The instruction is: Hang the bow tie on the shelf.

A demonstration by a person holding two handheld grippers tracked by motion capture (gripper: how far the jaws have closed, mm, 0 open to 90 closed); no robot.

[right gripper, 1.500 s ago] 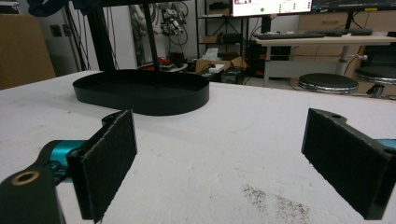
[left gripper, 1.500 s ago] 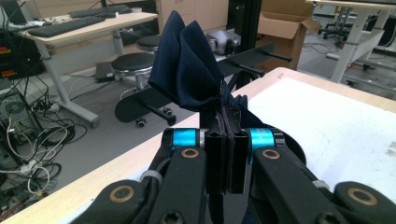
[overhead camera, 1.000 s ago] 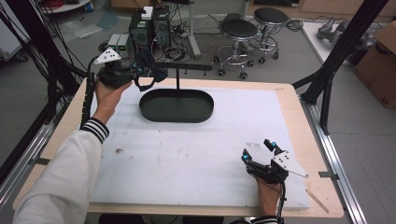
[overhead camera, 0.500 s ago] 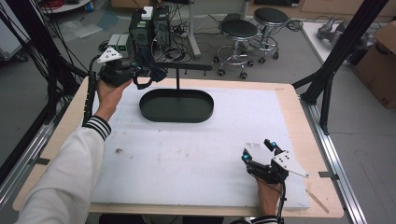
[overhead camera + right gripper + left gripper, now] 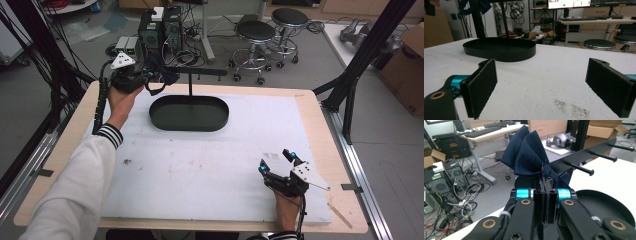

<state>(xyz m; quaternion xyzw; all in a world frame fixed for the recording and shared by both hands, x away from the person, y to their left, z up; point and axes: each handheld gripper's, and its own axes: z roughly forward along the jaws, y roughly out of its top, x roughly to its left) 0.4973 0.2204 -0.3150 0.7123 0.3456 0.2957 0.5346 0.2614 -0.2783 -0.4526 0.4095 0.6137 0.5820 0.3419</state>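
Since the earlier frames, the left gripper (image 5: 150, 75) has shifted slightly toward the left end of the rack's peg bar (image 5: 200, 73), carrying the dark blue cloth (image 5: 529, 155) with it; the right gripper (image 5: 276, 163) has stayed put on the desk (image 5: 200, 170). The left jaws are pressed together, pinching a fold of the cloth, which bunches up just beyond their tips and hangs against the near end of the bar, above the rack's black oval base (image 5: 189, 113). The right jaws are spread wide with nothing between them, low over the white desk surface, well apart from the cloth.
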